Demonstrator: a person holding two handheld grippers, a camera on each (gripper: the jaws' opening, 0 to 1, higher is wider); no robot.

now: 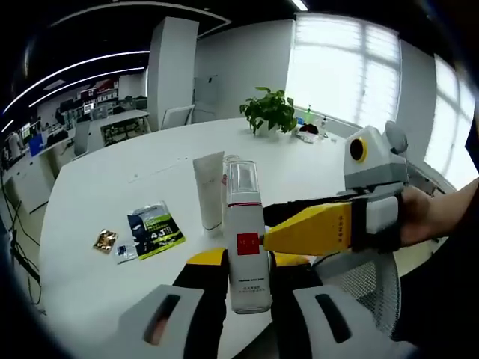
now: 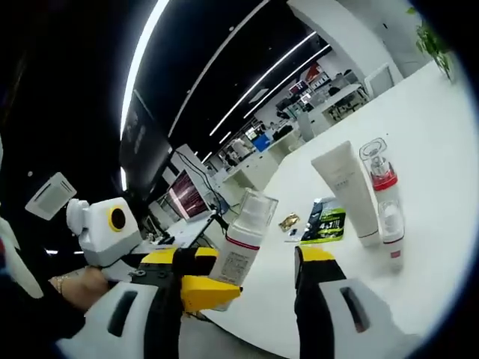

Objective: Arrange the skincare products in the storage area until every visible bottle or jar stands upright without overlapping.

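A white pump bottle (image 1: pixel 248 247) with a clear cap and a red label is upright between the yellow-tipped fingers of my left gripper (image 1: pixel 247 273), which is shut on its lower part at the table's near edge. My right gripper (image 1: pixel 273 224) reaches in from the right, its yellow jaw tip close beside the bottle. In the right gripper view that bottle (image 2: pixel 243 243) stands by the left jaw of my right gripper (image 2: pixel 262 273), which is open, with the left gripper (image 2: pixel 183 258) behind it. A white tube (image 1: pixel 209 191) (image 2: pixel 348 187) stands on its cap, a red-collared bottle (image 1: pixel 228 170) (image 2: pixel 382 176) next to it.
The white table (image 1: pixel 112 172) carries a dark green sachet (image 1: pixel 155 228) (image 2: pixel 326 221) and a small gold packet (image 1: pixel 105 241) left of the tube. A smaller white bottle (image 2: pixel 393 233) stands in front of the red-collared one. A potted plant (image 1: pixel 269 112) sits far back. A mesh chair (image 1: pixel 367 288) is below the right hand.
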